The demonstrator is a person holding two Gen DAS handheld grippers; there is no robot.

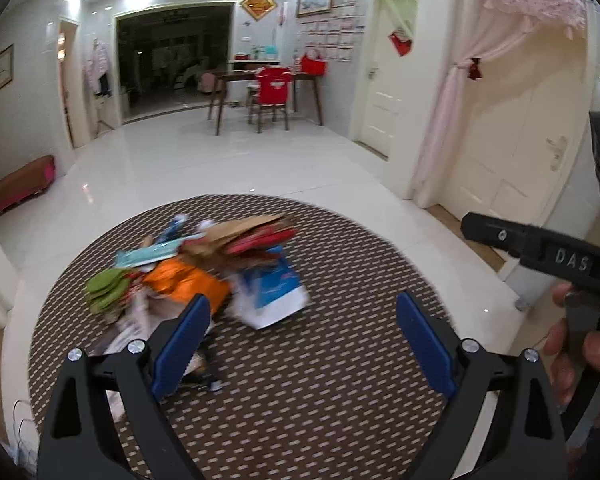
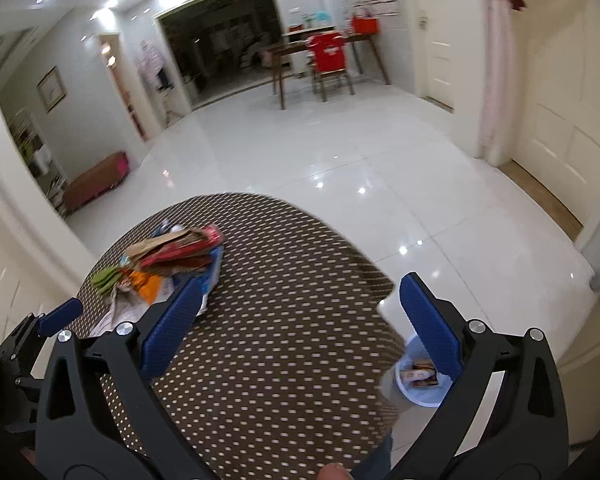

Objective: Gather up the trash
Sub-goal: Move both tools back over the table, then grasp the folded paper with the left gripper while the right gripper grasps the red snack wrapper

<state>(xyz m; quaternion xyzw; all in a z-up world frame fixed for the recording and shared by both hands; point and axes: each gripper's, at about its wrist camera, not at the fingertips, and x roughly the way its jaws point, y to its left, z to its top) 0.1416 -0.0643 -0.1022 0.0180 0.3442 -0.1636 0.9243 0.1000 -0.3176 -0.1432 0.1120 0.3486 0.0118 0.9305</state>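
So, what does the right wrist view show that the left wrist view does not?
Only the right wrist view shows a pale blue bin on the floor beside the table, with some wrappers inside.

Only the left wrist view shows a hand holding the right tool's handle.

Both show the trash pile on the round patterned table, and each view's own tool, left tool and right tool, is open and empty.
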